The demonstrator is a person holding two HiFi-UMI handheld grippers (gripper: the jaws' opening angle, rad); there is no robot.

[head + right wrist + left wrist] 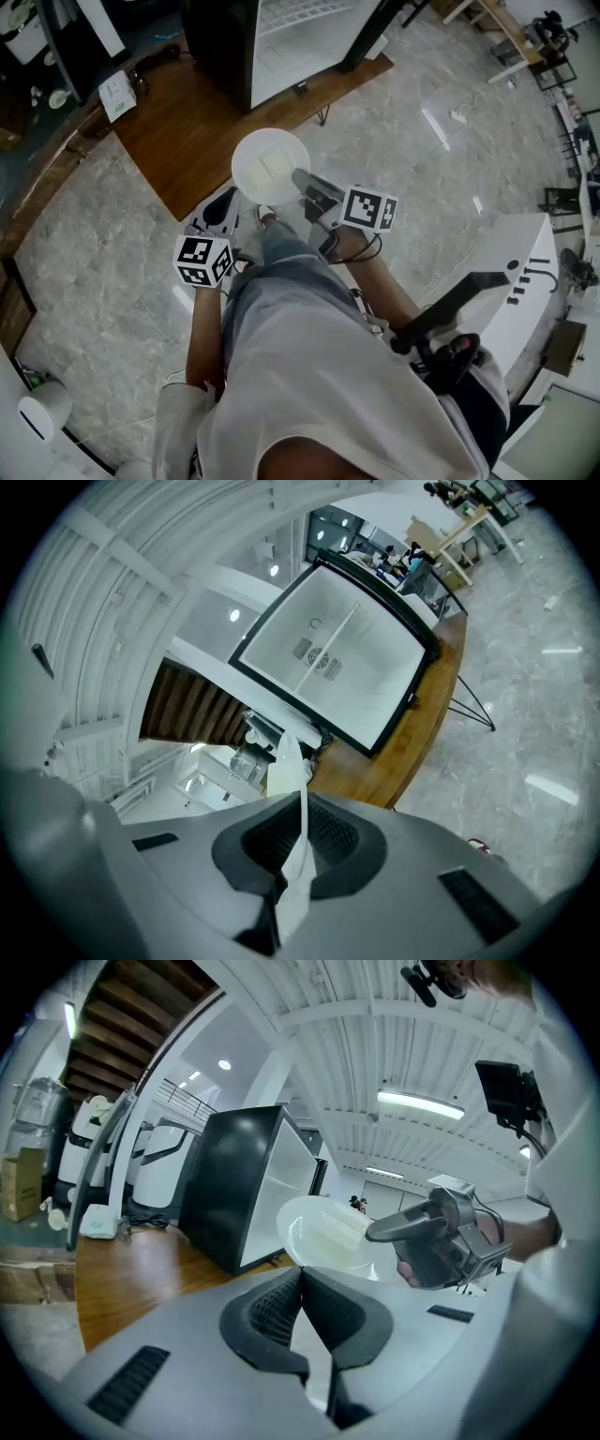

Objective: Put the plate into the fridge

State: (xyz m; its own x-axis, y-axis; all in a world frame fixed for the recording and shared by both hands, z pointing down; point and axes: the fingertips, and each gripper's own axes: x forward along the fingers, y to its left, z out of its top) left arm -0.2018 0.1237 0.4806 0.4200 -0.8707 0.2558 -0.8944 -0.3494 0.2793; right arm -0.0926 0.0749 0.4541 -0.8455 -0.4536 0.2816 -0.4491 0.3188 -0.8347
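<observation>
A round white plate (270, 167) hangs in the air in front of the person, and my right gripper (302, 183) is shut on its near rim. In the right gripper view the plate (295, 789) shows edge-on between the pads. The black fridge (281, 37) stands ahead with its door open; its white inside (337, 658) and a shelf face me. My left gripper (220, 211) is held lower left of the plate, shut with nothing in it (300, 1283). From the left gripper view the plate (323, 1235) and the right gripper (441, 1241) show in front of the fridge (239, 1185).
The fridge stands on a raised wooden platform (187, 131) above the marble floor. A white machine with a black handle (506, 281) is close on the right. A dark counter (37, 141) runs along the left, and a small white unit (37, 412) sits at the lower left.
</observation>
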